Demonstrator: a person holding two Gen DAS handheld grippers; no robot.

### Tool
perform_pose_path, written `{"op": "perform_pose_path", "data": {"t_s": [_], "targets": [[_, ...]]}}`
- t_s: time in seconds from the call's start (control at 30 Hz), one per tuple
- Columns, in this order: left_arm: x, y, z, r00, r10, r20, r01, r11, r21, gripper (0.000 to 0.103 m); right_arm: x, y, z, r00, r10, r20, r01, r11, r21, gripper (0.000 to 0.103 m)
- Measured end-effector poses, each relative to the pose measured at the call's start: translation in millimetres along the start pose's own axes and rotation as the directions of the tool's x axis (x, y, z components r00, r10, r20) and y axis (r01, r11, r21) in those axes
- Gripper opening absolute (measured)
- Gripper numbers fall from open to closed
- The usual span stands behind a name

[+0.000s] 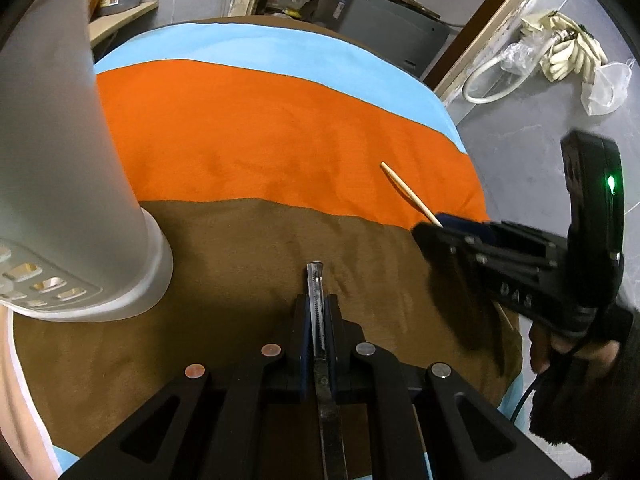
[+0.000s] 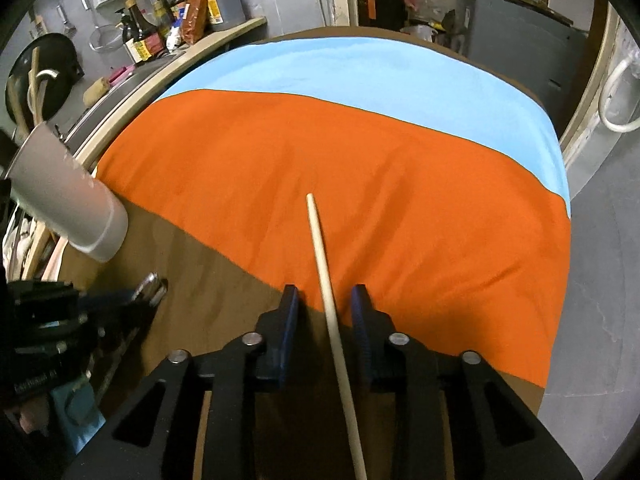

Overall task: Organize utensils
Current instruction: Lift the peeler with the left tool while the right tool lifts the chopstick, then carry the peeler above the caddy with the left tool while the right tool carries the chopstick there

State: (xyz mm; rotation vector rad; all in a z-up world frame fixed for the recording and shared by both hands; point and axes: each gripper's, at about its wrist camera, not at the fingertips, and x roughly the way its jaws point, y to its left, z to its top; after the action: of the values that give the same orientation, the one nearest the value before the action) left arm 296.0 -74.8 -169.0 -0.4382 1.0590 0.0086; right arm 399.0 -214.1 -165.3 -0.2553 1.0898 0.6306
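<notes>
Surface (image 2: pixel 400 208) draped in a cloth banded blue, orange and brown, far edge toward a grey cabinet (image 1: pixel 384 20). Shelf (image 2: pixel 224 32) at upper left crowded with sauce bottles (image 2: pixel 138 36); dark pan (image 2: pixel 44 72) hung on the grey wall. White utensil holder (image 1: pixel 60 168) upright on the brown band at the left edge of the surface, base perforated; contents not visible. Left hand-held gripper (image 1: pixel 318 308) clamped tight on a metal utensil (image 1: pixel 316 280), tip projecting forward above the brown band. Right hand-held gripper (image 2: pixel 325 300) narrowly parted, blue pads clear of a wooden chopstick (image 2: pixel 320 248) lying between them across the orange band.
</notes>
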Motion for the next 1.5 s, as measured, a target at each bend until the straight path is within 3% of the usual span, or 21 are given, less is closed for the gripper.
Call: {"op": "perform_pose_path", "data": {"t_s": [0.13,0.3,0.37,0.43,0.63,0.83,1.0,1.13,1.43,1.5], "targets": [[1,-6,3,1.000,0.001,0.003,-0.001,1.000,0.010,0.007,-3,-4,-2,1.000,0.005,0.010,-0.005,0.999,0.035,0.004],[-12,-10,3,0.999,-0.026,0.045,0.025,0.999,0.036,0.006,-36,-11,-17,0.991,0.045,0.126,-0.059,0.992,0.111,0.004],[-18,-10,4,0.998,-0.033,0.057,0.031,0.998,0.045,0.006,-54,-13,-26,0.977,0.063,0.205,-0.091,0.987,0.132,0.004],[-26,-11,4,0.996,-0.041,0.077,0.037,0.998,0.054,0.006,-70,-12,-35,0.957,0.079,0.280,-0.124,0.981,0.147,0.004],[-59,-13,3,0.984,-0.085,0.155,0.070,0.993,0.100,0.006,-107,1,-57,0.870,0.079,0.486,-0.204,0.956,0.209,0.004],[-84,-12,6,0.971,-0.116,0.208,0.085,0.985,0.152,0.006,-120,25,-56,0.826,0.048,0.561,-0.217,0.947,0.238,0.004],[-100,-7,11,0.962,-0.138,0.234,0.098,0.980,0.175,0.006,-141,41,-53,0.766,0.017,0.642,-0.211,0.951,0.226,0.004],[-121,-2,18,0.951,-0.158,0.265,0.109,0.976,0.189,0.005,-156,57,-43,0.731,0.007,0.682,-0.210,0.954,0.215,0.004],[-187,28,27,0.905,-0.220,0.364,0.158,0.969,0.192,0.005,-177,103,-14,0.657,0.018,0.753,-0.222,0.960,0.171,0.004],[-204,38,31,0.894,-0.224,0.388,0.163,0.969,0.183,0.005,-180,114,-5,0.632,0.030,0.774,-0.239,0.958,0.158,0.004]]}}
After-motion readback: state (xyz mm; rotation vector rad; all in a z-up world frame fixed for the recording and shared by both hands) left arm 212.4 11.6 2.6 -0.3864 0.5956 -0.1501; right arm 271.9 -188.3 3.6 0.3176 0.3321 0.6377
